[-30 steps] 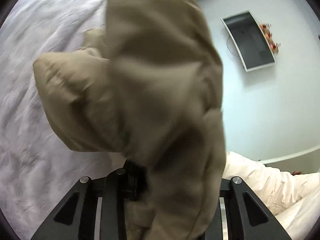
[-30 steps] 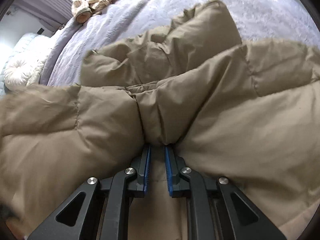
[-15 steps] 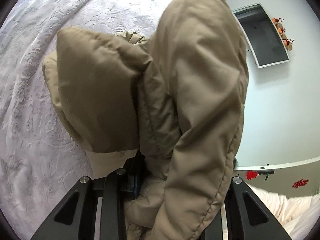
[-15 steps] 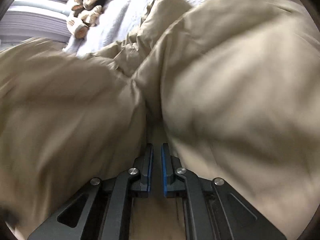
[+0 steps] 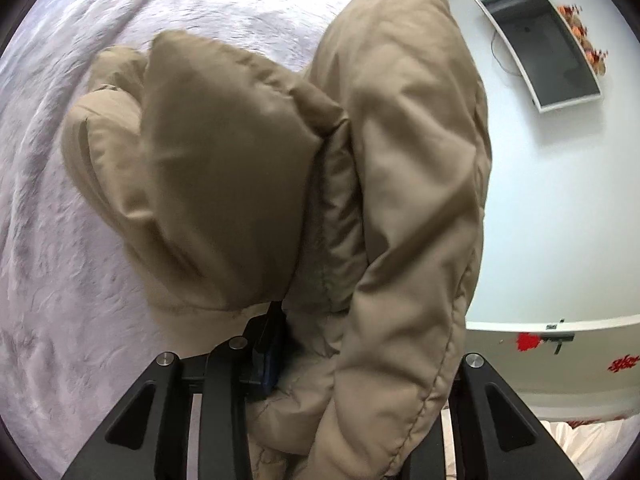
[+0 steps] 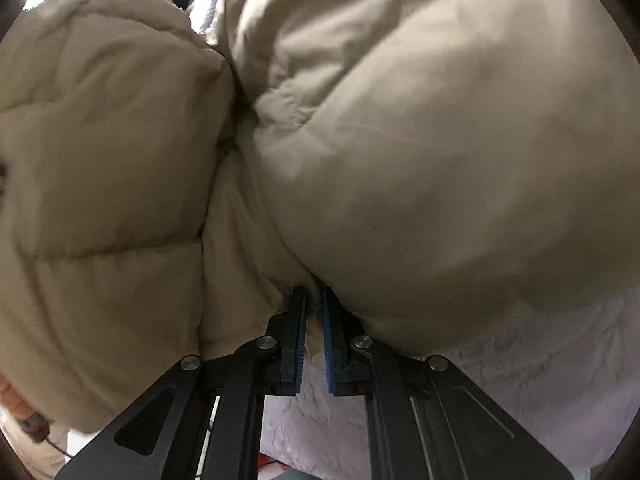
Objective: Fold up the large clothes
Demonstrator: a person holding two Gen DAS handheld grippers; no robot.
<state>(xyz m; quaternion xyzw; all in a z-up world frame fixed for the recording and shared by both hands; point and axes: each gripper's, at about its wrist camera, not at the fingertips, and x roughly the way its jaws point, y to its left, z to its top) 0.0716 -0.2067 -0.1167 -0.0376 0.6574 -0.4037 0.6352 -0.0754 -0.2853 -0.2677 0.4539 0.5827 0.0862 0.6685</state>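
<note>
A tan puffer jacket [image 5: 248, 168] hangs in the air above the pale quilted bed [image 5: 52, 280], bunched into thick folds. My left gripper [image 5: 320, 364] is shut on a thick wad of it; only the left blue pad shows, the right finger is buried under cloth. In the right wrist view the same jacket [image 6: 420, 160] fills nearly the whole picture. My right gripper [image 6: 314, 312] is shut on a thin edge of the fabric, its blue pads almost touching at the tips. The bed cover [image 6: 520, 392] shows below the raised cloth.
A white wall with a dark wall-mounted screen [image 5: 540, 44] and orange flowers beside it lies to the right of the bed. A white ledge with red decorations [image 5: 528, 340] runs below. Pale bedding [image 5: 592, 444] sits at the lower right corner.
Both grippers have swung sideways with the jacket. In the right wrist view the cloth has risen off the bed and hides the plush toys; the bed cover now shows beneath it.
</note>
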